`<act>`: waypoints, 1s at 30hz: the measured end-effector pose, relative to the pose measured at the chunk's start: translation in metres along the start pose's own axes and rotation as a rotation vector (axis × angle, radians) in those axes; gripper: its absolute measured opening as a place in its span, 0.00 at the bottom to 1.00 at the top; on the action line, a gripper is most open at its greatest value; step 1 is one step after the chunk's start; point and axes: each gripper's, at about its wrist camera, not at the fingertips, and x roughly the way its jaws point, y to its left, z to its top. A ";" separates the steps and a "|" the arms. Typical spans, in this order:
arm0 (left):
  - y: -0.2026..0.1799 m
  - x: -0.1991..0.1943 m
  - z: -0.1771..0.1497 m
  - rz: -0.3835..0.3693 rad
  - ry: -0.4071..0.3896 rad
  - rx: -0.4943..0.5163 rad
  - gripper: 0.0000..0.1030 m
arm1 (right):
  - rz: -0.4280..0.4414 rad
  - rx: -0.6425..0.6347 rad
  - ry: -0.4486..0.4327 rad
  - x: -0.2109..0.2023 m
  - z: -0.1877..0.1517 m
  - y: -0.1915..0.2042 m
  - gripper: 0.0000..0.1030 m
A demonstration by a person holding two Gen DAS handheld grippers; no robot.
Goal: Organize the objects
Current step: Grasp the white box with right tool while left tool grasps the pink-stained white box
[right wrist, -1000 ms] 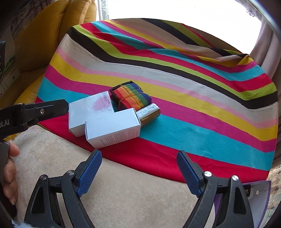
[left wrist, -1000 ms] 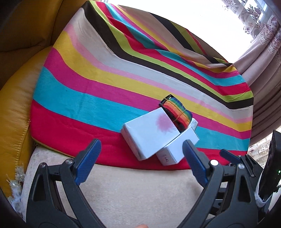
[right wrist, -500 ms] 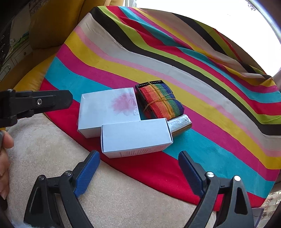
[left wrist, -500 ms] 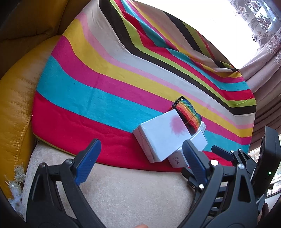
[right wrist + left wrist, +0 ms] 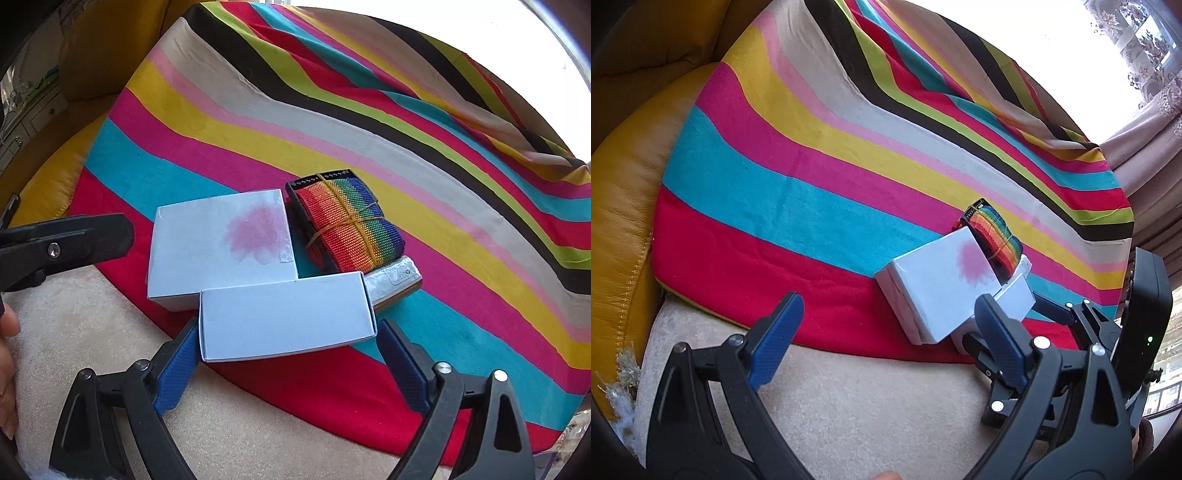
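No text or label is legible anywhere

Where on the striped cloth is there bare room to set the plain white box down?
The cloth lies bare behind the rainbow strap bundle, and its cyan and red stripes are free right of the silver packet. It is crowded where the plain white box, the pink-stained box, bundle and packet cluster.

Both tools are built alike. The left gripper [image 5: 886,332] is formed of black plastic arms with triangular cut-outs, silver screw heads at the pivots and ribbed blue pads on the fingers [image 5: 777,338]. The right gripper [image 5: 288,362] shows the same black frame, silver screws and blue ribbed fingers [image 5: 177,369]. A black housing with a small green light is mounted beside the left gripper.
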 end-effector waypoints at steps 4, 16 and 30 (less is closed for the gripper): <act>-0.002 0.002 0.000 0.007 0.010 0.007 0.92 | -0.009 0.024 -0.015 -0.003 -0.002 -0.005 0.85; -0.017 0.021 -0.006 0.019 0.110 -0.158 0.92 | -0.181 0.207 -0.150 -0.049 -0.036 -0.042 0.85; -0.056 0.048 0.000 0.232 0.034 -0.278 0.94 | -0.220 0.329 -0.231 -0.076 -0.072 -0.075 0.85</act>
